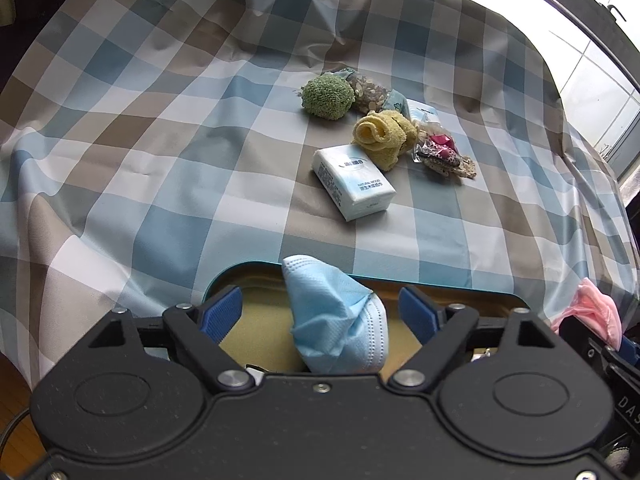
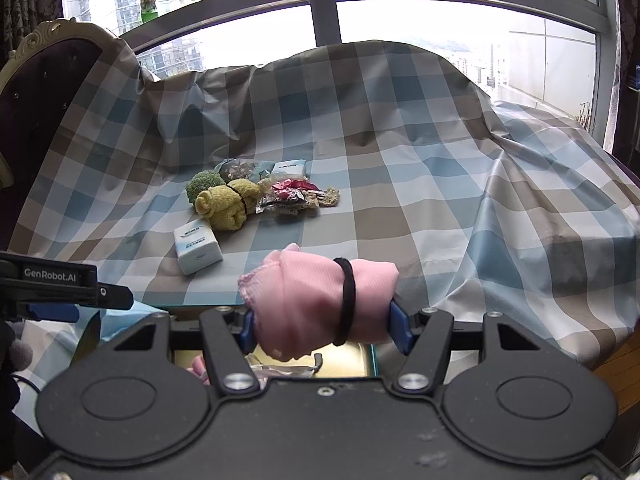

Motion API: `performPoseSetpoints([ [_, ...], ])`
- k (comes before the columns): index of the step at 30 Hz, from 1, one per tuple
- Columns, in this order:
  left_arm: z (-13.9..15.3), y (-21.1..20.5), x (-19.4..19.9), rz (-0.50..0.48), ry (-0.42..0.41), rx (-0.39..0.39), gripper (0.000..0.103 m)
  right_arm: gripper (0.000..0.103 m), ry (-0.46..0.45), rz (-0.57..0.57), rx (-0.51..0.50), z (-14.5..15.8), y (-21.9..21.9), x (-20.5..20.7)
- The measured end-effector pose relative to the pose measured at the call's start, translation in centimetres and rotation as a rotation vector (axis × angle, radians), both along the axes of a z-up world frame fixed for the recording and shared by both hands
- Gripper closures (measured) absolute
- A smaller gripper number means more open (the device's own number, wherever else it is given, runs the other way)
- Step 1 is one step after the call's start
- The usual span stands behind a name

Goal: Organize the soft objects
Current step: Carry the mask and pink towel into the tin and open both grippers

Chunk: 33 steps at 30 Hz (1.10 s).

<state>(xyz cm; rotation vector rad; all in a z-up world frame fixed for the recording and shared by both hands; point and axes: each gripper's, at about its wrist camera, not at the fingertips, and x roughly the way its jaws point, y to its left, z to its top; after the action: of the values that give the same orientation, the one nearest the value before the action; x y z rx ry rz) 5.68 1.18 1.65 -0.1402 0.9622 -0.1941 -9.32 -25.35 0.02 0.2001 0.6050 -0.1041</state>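
Observation:
My left gripper (image 1: 320,312) stands open over a teal-rimmed box (image 1: 400,279) with a yellowish floor. A crumpled blue face mask (image 1: 336,320) lies in the box between the blue pads (image 1: 222,312), touching neither. My right gripper (image 2: 323,326) is shut on a rolled pink cloth (image 2: 312,300) bound with a black hair tie (image 2: 346,300), held just above the same box (image 2: 374,356). The pink cloth (image 1: 592,312) also shows at the right edge of the left wrist view.
On the checked tablecloth (image 1: 160,160) beyond the box lie a white tissue pack (image 1: 352,182), a yellow towel roll (image 1: 384,136), a green scrubber ball (image 1: 328,96), a clear packet of red and dotted items (image 1: 444,158) and a patterned pouch (image 1: 370,92). A window (image 2: 440,24) stands behind.

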Motion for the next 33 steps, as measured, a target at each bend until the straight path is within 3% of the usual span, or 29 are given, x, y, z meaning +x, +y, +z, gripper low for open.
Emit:
performPoseSetpoints([
  [24, 1.5, 1.4, -2.0, 0.015, -0.036, 0.021, 0.021, 0.040, 0.024, 0.038, 0.001, 0.9, 0.1, -0.5],
  [33, 1.2, 1.9, -1.9, 0.026, -0.029, 0.017, 0.021, 0.033, 0.011, 0.066, 0.008, 1.2, 0.5, -0.7],
])
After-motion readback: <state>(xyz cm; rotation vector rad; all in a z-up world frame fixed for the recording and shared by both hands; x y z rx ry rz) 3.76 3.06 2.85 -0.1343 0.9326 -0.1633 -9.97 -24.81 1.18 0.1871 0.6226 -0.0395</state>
